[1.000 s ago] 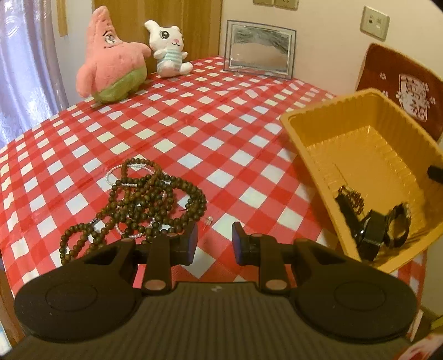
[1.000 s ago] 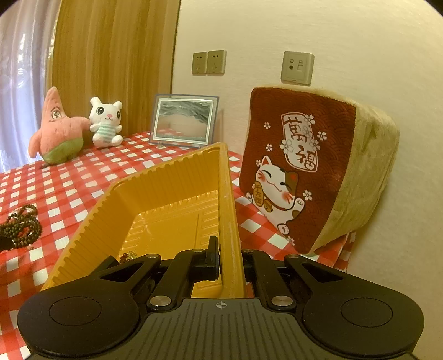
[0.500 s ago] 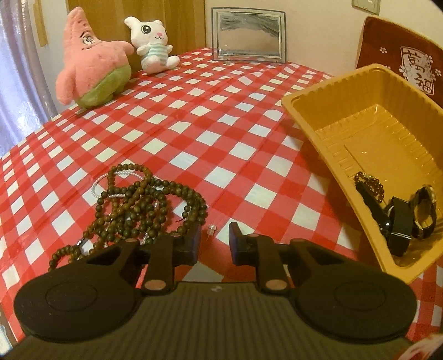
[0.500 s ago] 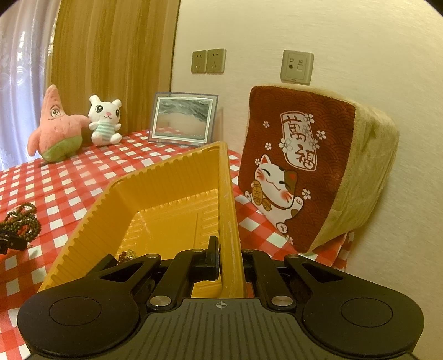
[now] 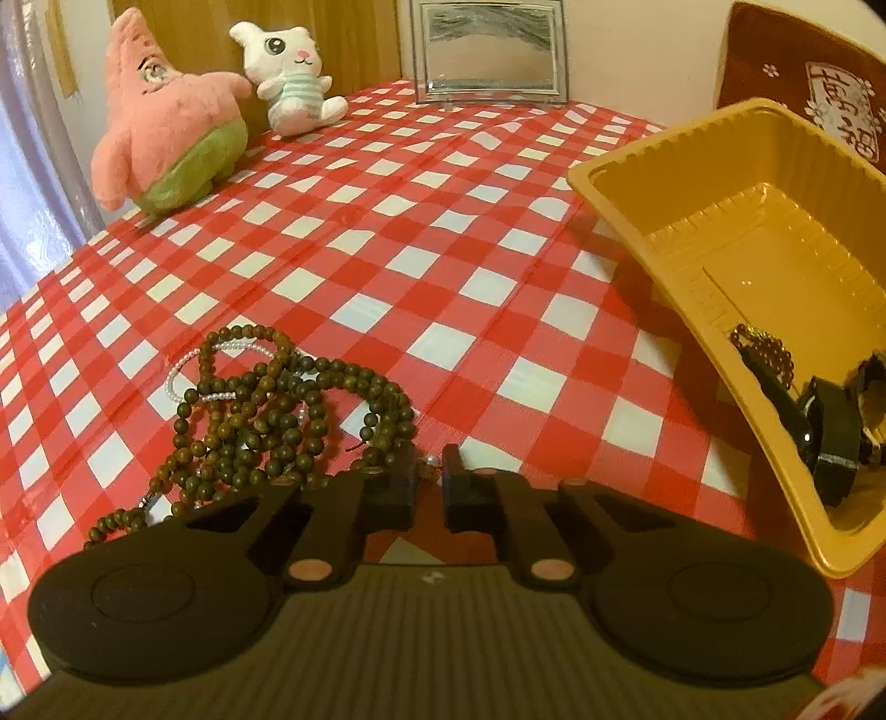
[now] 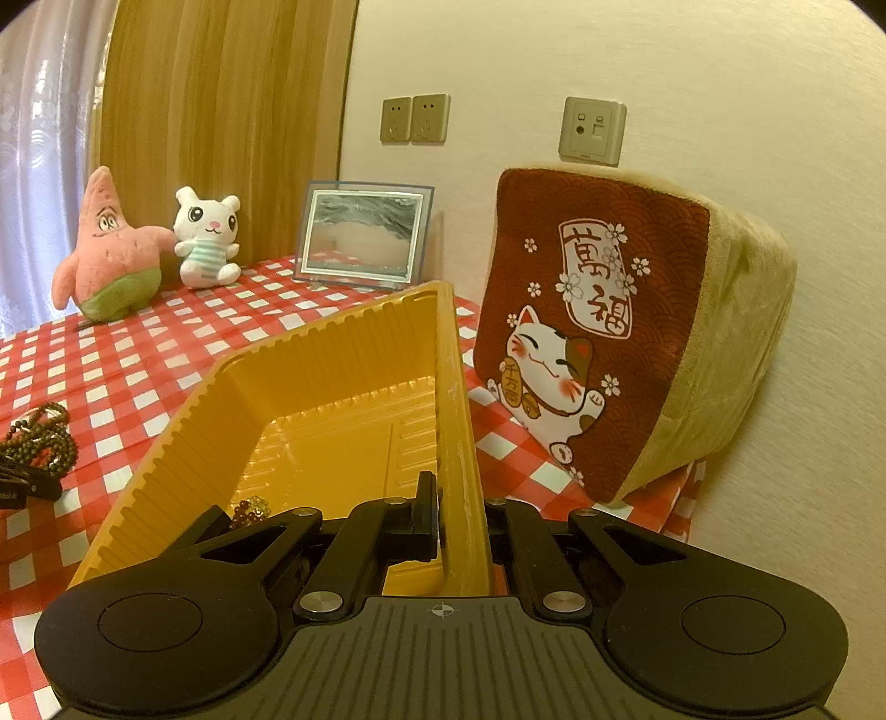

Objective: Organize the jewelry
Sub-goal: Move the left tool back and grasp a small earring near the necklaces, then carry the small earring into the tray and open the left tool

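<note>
Beads (image 5: 266, 410) lying on checked tablecloth (image 5: 443, 232); left gripper (image 5: 429, 479) closing around small clear piece; right gripper (image 6: 462, 518) pinching tray (image 6: 332, 399) wall beside cushion (image 6: 626, 327).

Warm, yellowish indoor light, fairly even and moderately bright. Pale daylight through the curtain (image 6: 33, 166) at far left. Soft shadow under the tilted yellow tray (image 5: 626, 183) on the checked tablecloth (image 5: 387, 266). Mild glare on the picture frame (image 5: 487, 50). Strong fisheye bending and dark vignetting at corners; slight softness near edges.
</note>
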The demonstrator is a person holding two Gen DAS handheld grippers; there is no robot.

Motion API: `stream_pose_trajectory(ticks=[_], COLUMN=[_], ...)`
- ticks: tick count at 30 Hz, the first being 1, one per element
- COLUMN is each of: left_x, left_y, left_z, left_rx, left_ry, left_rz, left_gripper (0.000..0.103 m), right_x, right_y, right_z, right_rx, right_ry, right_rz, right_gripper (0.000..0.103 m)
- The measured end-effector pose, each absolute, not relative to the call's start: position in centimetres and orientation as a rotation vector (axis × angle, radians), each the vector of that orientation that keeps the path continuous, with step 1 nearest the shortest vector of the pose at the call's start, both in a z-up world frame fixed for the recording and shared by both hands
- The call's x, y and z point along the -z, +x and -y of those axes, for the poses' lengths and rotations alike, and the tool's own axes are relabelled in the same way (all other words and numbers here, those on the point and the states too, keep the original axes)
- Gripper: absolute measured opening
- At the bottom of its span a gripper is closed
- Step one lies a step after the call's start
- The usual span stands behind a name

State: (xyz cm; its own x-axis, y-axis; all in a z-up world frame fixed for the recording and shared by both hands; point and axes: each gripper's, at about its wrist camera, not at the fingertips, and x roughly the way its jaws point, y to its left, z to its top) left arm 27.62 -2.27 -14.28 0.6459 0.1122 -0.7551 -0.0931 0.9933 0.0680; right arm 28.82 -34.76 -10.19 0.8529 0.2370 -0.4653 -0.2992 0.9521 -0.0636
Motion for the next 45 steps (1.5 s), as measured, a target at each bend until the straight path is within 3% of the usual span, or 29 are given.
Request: stream_pose_trajectory(ticks=[19,29,42,45], left_x=[8.1,8.8,9.4,9.1], left_y=[27.0,30.1,31.5,31.1], left_z=[10.0,15.5,16.9,16.3], left_rx=[0.162,0.293,0.313,0.303], left_ry=[-0.071,-0.081,-0.123,-0.144], left_rz=[-0.747,-0.770,-0.798,-0.792], left_gripper=[0.007,0.007,0.007,0.013], right_x=[10.0,10.0,10.0,10.0], right_y=[28.7,28.6,28.6,28.6], right_z=[34.5,34.6,34.6,34.6], right_rx=[-0.289,-0.290,-0.290,-0.290], right_ry=[-0.137,-0.131,-0.133,-0.133], right_rz=[-0.463,-0.458,-0.457,-0.458], right_gripper=[0.005,0.005,0.005,0.005])
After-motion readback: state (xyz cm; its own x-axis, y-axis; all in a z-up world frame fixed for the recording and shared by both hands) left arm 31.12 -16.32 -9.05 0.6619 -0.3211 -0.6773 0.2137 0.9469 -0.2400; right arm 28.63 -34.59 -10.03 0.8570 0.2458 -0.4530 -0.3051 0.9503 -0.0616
